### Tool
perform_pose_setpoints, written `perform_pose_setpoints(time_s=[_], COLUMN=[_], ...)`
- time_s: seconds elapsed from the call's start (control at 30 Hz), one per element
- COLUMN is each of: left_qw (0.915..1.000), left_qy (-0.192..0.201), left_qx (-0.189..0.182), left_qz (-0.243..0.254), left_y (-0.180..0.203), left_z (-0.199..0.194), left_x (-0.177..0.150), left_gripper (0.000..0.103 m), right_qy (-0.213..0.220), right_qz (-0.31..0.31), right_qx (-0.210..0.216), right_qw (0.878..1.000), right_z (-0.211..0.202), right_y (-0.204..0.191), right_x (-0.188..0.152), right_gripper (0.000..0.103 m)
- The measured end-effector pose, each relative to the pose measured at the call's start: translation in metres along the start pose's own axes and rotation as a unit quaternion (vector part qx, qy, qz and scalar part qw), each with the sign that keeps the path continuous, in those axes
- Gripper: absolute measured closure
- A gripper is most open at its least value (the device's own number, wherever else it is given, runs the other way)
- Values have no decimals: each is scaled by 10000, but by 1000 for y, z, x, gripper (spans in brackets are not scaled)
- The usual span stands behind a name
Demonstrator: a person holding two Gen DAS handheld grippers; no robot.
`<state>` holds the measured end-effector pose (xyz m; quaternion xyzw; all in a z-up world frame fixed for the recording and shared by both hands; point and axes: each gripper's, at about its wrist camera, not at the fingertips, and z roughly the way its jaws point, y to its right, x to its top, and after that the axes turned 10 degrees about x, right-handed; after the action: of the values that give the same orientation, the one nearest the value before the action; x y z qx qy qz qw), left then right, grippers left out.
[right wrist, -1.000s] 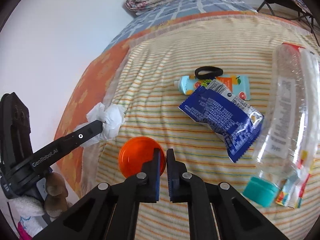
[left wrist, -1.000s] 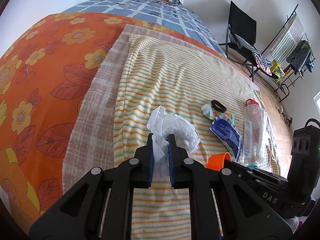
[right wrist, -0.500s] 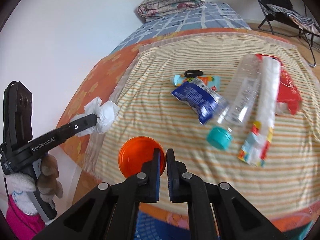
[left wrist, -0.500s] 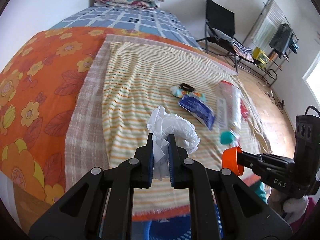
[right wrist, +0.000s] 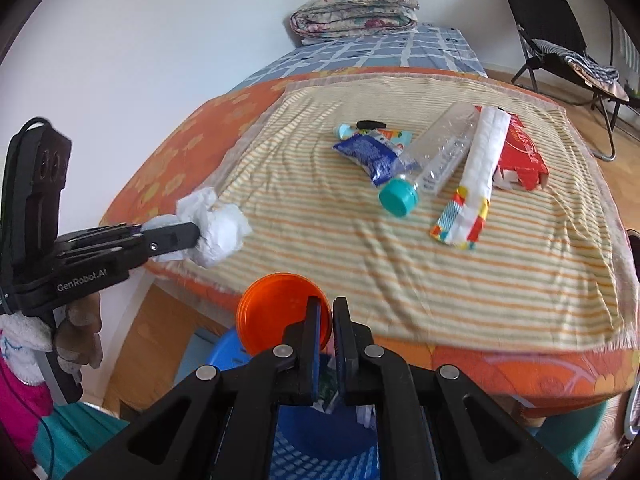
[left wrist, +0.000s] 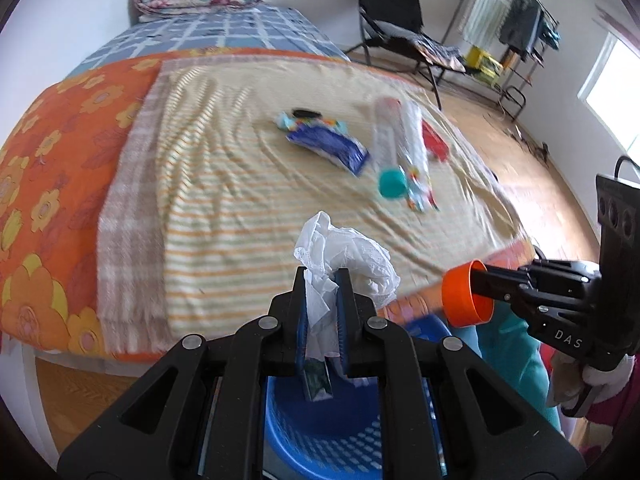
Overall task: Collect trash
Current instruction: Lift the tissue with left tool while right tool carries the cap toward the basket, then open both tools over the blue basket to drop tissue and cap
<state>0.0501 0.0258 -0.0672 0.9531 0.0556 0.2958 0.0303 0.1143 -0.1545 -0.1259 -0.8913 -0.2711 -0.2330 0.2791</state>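
Note:
My left gripper (left wrist: 322, 280) is shut on a crumpled white tissue (left wrist: 352, 258), held in the air past the bed's near edge; the right wrist view shows the same tissue (right wrist: 218, 232) at the left gripper (right wrist: 196, 234). My right gripper (right wrist: 325, 308) is shut on the rim of an orange lid (right wrist: 276, 312), seen from the side as the orange lid (left wrist: 464, 294) in the left wrist view. A blue basket (left wrist: 332, 428) stands on the floor under both grippers, with scraps inside; the blue basket (right wrist: 320, 444) lies just behind the right fingers.
On the striped blanket (right wrist: 400, 240) lie a clear bottle with a teal cap (right wrist: 400, 198), a blue wrapper (right wrist: 368, 152), a white wrapper (right wrist: 476, 176), a red carton (right wrist: 520, 152) and a black ring (right wrist: 370, 124). A folding chair (left wrist: 400, 28) and drying rack (left wrist: 516, 28) stand beyond.
Both grippers have drawn back from the bed and risen a little, each keeping its load. The bed's edge, the floor and the blue basket have come into view below them.

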Motion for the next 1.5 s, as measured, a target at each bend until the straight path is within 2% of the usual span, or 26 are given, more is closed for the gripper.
perform_pose_setpoints(time_s=[0.33,0.6,0.97,1.1,1.13,1.17,1.2,1.27,1.37,1.43,1.5], left_qw=[9973,9922,9841,9814,9809,9804,9803,9802,9793,9788,9787], left_qy=[-457,-924,-1392,-1549,-1578,-1604,-1619,-1638,-1694,-1718,-1717], left_qx=[-38,61,250,276,290,305,309,292,303,313,323], left_qz=[578,835,1075,1099,1102,1101,1089,1070,1066,1070,1076], left_y=[37,48,51,50,49,49,48,49,49,49,51], left_z=[17,40,65,73,74,75,76,77,78,80,81], left_x=[-44,-73,-91,-95,-96,-96,-97,-97,-98,-98,-98], left_gripper=[93,93,93,92,89,80,68,60,59,59,59], right_qy=[-198,-433,-761,-855,-879,-890,-890,-875,-898,-893,-880], right_qz=[-156,-48,195,242,250,260,267,261,280,305,327], right_qx=[-121,-151,-187,-178,-176,-153,-142,-154,-179,-211,-253], right_qw=[9996,9989,9967,9959,9957,9956,9956,9957,9954,9953,9953], right_z=[-4,6,25,31,33,34,34,35,36,36,35], right_y=[-10,-4,13,16,16,17,17,17,18,19,20], right_x=[-44,-69,-99,-106,-107,-109,-109,-110,-110,-110,-110], right_gripper=[99,99,98,93,92,90,84,77,67,51,43])
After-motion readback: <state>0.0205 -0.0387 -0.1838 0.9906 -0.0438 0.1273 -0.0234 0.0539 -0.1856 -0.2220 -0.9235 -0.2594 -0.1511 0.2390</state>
